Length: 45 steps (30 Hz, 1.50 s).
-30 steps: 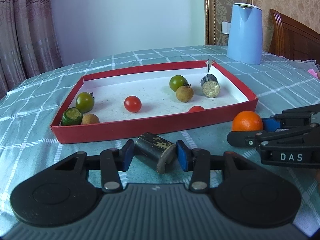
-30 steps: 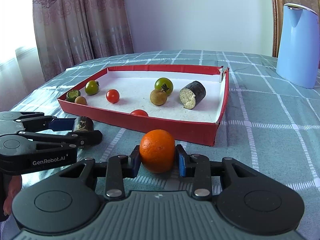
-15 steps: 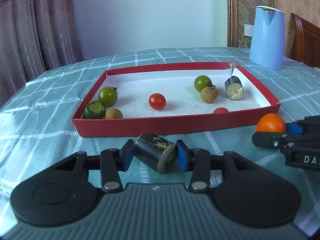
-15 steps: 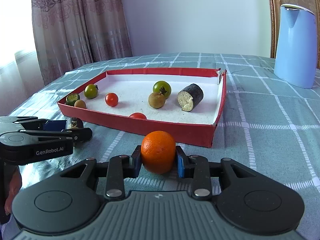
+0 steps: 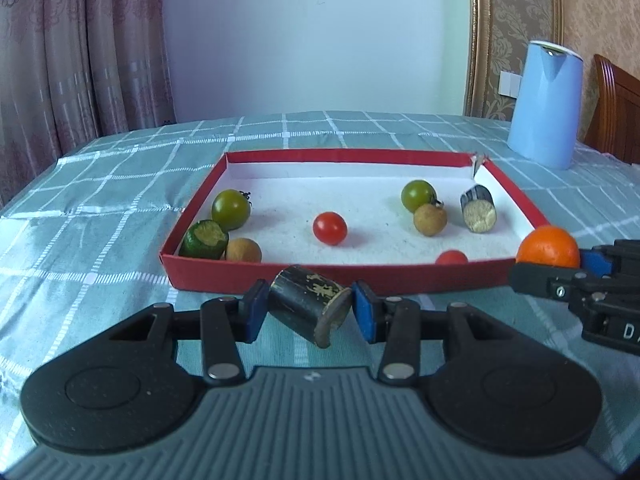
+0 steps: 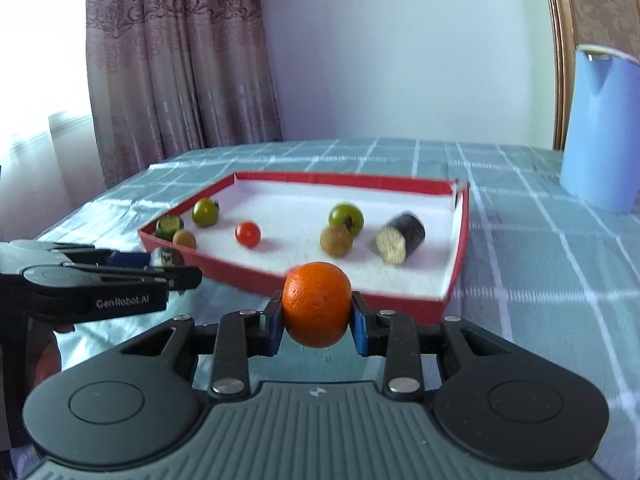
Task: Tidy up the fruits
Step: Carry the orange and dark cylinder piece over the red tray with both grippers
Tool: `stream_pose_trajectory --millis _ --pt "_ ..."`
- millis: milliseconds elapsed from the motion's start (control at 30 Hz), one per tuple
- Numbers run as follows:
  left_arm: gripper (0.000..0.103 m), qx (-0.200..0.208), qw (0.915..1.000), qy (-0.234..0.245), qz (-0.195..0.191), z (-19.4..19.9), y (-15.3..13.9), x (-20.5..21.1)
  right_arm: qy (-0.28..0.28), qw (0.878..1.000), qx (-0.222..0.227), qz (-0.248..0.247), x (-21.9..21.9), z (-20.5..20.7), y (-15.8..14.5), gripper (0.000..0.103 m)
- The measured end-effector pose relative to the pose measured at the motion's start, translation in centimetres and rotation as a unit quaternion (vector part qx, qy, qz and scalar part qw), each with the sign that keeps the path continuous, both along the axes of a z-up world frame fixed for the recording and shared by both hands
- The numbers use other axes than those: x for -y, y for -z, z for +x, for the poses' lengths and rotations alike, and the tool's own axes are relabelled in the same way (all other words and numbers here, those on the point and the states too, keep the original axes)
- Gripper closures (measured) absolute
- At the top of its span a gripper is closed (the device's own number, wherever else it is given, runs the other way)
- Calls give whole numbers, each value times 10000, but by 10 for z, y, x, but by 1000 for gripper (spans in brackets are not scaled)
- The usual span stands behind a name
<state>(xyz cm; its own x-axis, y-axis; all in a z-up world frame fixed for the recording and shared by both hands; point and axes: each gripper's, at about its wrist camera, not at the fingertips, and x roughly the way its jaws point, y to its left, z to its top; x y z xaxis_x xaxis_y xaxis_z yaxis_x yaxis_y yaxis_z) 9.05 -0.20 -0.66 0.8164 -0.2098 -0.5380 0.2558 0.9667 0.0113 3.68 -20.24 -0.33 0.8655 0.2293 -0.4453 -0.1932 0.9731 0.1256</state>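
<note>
Left wrist view: our left gripper (image 5: 306,312) clamps a dark sugarcane piece (image 5: 307,309); right gripper (image 6: 316,318) clamps an orange (image 6: 317,304).

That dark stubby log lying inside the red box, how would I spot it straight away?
Find the red tray on the checked tablecloth, then its corner nearest the blue kettle. There lies the dark cylinder, on its side beside a brown fruit. Unlike the round fruits, it has a flat, pale, grainy cut end.
</note>
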Motion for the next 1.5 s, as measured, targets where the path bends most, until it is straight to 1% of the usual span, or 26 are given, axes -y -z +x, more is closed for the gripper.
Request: stream_pose_trajectory --millis 167,233,367,500,633,733,800,1033,1133,1233,1500 --pt "61 -102 9998 -26 -153 11 -6 -4 -23 9999 8 -161 -9 21 -11 70" --pt "62 -156 9994 4 -324 14 -10 -8 -50 9997 13 -248 -15 31 -13 70" --pt "62 -177 9986 59 -501 18 -17 -12 -47 9989 44 -457 -27 44 -15 70" --pt "63 -37 9992 76 -396 26 -23 -6 -111 9982 0 -589 -38 59 -16 70" --pt "63 -7 9996 -109 -278 48 -25 2 -161 9974 -158 -687 -46 78 -12 71" --pt "63 -80 9992 -270 -277 68 -21 1 -190 9977 -345 -559 -44 91 -6 71" --pt "63 -148 9990 -343 -246 80 -18 2 -200 9972 -420 -586 -45 97 -3 71" --pt "63 -258 9985 -471 119 106 -4 11 -284 9969 -447 -590 -53 105 0 71" --pt "63 -209 9981 -507 280 110 -1 16 -393 9955 -490 -714 -60 106 4 71" --pt "63 -162 9979 -505 359 109 0 19 -414 9943 -584 -787 -63 106 9 71" --pt "62 -116 9974 -563 441 109 3 22 -321 9949 -629 -724 -62 107 10 71"
